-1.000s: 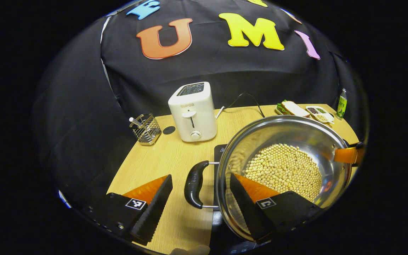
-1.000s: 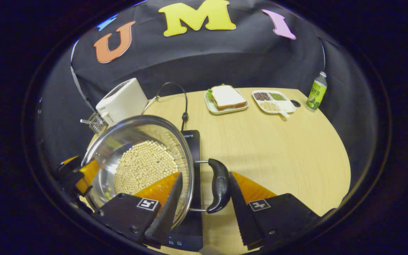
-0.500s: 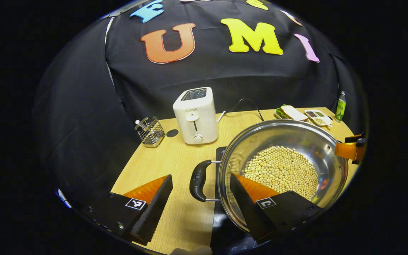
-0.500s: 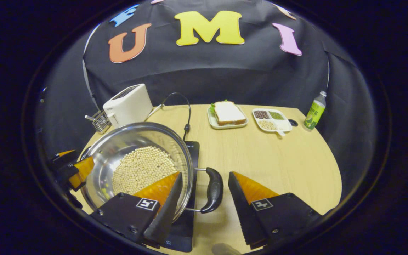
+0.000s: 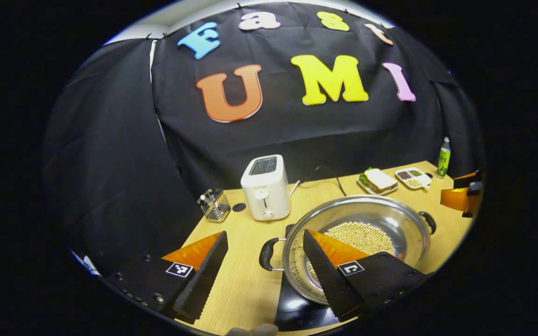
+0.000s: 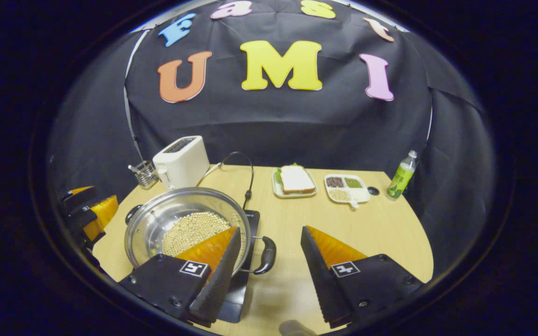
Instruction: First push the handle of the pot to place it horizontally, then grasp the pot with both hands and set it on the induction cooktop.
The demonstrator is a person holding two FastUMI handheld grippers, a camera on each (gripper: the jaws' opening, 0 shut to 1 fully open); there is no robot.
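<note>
A steel pot (image 5: 392,223) holding pale beans (image 5: 360,233) sits on the black induction cooktop (image 5: 299,311). Its two black side handles (image 5: 265,254) point left and right. My left gripper (image 5: 265,233) hovers open above and behind the pot's left handle, touching nothing. In the right gripper view the same pot (image 6: 154,223) rests on the cooktop (image 6: 251,217), and my right gripper (image 6: 270,228) is open, raised behind the right handle (image 6: 267,255). Each gripper also appears far off in the other's view: the right gripper (image 5: 463,198), the left gripper (image 6: 89,214).
At the back of the wooden table stand a white toaster (image 5: 266,186) with its cable and a wire utensil holder (image 5: 214,204). Farther right are a sandwich on a plate (image 6: 295,181), a divided dish of grains (image 6: 346,188) and a green bottle (image 6: 402,175).
Both grippers have drawn back and up, away from the pot's handles. The pot stays on the cooktop and looks smaller and farther off.
</note>
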